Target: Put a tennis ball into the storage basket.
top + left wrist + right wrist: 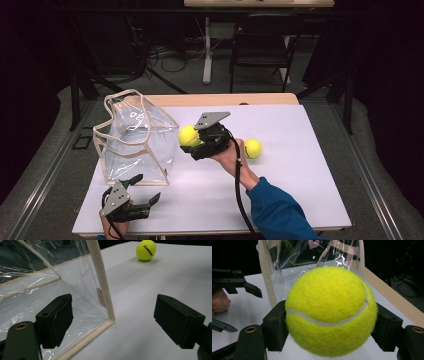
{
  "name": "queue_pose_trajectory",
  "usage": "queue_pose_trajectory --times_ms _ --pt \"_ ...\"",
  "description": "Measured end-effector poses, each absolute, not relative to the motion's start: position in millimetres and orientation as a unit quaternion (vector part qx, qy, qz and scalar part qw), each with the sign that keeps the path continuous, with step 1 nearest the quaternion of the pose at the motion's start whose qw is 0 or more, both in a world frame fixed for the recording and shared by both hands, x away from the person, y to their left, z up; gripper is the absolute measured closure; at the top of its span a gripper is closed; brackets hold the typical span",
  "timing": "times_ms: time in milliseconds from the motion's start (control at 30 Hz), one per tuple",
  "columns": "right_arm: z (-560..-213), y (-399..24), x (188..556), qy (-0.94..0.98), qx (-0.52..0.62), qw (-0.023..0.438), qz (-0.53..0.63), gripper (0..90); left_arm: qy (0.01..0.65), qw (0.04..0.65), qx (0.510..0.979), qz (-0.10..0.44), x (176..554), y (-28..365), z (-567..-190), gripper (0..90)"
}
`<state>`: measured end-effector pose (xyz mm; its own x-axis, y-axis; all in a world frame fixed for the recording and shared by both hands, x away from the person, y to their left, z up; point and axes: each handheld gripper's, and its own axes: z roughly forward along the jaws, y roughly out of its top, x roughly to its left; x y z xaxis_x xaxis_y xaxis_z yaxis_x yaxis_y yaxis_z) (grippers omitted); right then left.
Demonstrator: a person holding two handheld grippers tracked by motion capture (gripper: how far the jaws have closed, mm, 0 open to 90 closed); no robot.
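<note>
Tennis ball (329, 312), clamped between the right gripper (196, 141)'s 2 jaws, could slip out before the clear bag (135, 142); left gripper (145, 192) gapes empty.

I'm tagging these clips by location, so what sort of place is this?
Probably a lab or recording studio rather than a home: a white-topped table ringed by black curtains, loose cables on the floor, and a black folding chair beside another desk behind it.

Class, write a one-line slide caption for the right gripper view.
Right gripper clamps a yellow tennis ball before the clear bag.
</note>
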<state>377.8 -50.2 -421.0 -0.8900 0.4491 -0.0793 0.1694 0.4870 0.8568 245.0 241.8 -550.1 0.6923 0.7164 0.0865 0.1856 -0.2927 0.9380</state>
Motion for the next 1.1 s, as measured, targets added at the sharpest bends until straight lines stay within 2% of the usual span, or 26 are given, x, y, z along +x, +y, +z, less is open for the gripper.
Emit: queue_pose_trajectory --times_ms 1100 --pt "-401.4 -27.7 392.5 0.851 0.169 0.149 0.474 25.7 0.298 0.517 0.759 0.259 244.3 243.6 -550.2 16.0"
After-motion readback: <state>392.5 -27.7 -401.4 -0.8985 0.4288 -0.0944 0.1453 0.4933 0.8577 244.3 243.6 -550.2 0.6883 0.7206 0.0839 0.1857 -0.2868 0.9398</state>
